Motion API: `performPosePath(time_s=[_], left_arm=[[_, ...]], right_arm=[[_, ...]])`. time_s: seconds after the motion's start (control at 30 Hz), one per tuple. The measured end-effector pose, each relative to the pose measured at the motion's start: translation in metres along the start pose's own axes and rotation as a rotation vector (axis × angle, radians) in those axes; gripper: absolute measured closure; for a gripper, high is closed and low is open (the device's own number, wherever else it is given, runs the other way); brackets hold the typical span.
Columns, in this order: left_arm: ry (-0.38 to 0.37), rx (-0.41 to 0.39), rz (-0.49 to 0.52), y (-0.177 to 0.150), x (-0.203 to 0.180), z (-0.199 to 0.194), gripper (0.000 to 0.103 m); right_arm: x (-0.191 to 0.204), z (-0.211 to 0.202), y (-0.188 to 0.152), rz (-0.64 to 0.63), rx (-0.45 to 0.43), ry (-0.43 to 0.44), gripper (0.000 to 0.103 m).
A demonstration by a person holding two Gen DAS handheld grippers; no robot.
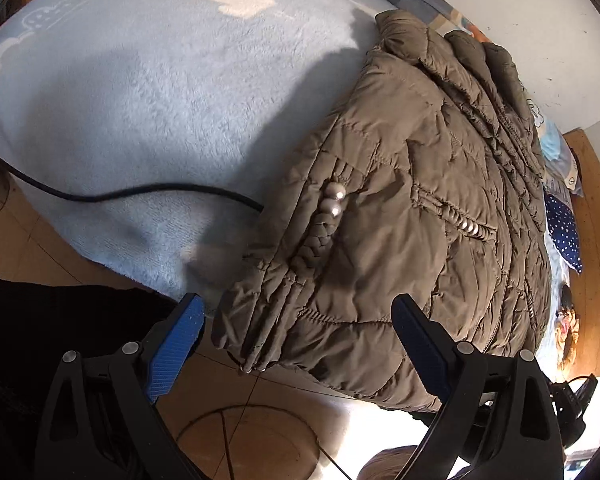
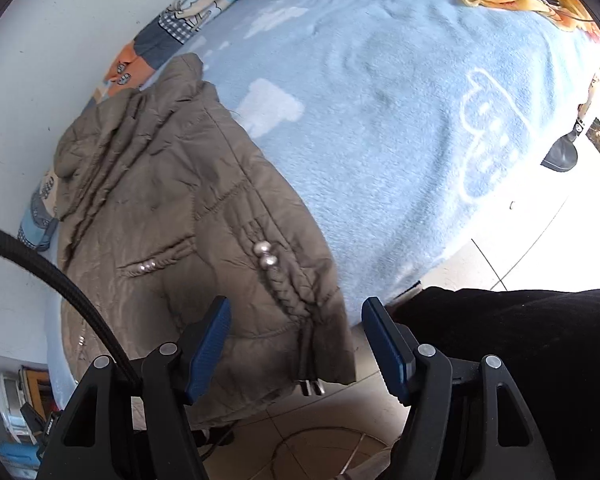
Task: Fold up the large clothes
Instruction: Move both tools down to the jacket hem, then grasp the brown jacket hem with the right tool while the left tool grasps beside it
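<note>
your left gripper [image 1: 296,320] and right gripper [image 2: 296,320], both wide and empty, hover at the jacket [image 1: 400,208] hem, its length running away across the bed [image 1: 140,100].

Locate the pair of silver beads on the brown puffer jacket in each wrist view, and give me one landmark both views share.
Left wrist view: the silver beads sit just right of centre, at the top of a braided cord on the brown puffer jacket.
Right wrist view: the beads are left of centre, above the same braid.
Shared landmark: the light blue fleece blanket under the jacket.
</note>
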State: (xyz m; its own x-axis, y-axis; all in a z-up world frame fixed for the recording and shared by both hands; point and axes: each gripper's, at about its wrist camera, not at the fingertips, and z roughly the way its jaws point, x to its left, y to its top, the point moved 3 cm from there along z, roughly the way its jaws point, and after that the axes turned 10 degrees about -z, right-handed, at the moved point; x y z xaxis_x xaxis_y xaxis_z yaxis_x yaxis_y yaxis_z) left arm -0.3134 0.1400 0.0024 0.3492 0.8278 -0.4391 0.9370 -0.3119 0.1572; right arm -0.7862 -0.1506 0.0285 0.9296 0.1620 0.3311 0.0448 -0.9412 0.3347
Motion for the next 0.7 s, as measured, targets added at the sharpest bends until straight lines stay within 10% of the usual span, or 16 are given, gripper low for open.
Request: performPosePath(time_s=[0.27,0.33,0.4,0.7], left_arm=[[-0.065,0.035,-0.043,0.003,-0.002,0.008,0.009],[-0.071,0.032,-0.045,0.004,-0.003,0.007,0.009],[-0.075,0.026,-0.047,0.003,-0.003,0.007,0.009],[-0.092,0.073,-0.041,0.000,0.002,0.005,0.009]], right_arm=[[-0.006,0.043,-0.012,-0.007,0.175,0.088,0.036],[0.002,0.047,-0.015,-0.042,0.189,0.096,0.073],[0.008,0.042,-0.016,-0.076,0.172,0.087,0.087],[0.025,-0.011,-0.017,-0.140,0.045,0.200,0.091]])
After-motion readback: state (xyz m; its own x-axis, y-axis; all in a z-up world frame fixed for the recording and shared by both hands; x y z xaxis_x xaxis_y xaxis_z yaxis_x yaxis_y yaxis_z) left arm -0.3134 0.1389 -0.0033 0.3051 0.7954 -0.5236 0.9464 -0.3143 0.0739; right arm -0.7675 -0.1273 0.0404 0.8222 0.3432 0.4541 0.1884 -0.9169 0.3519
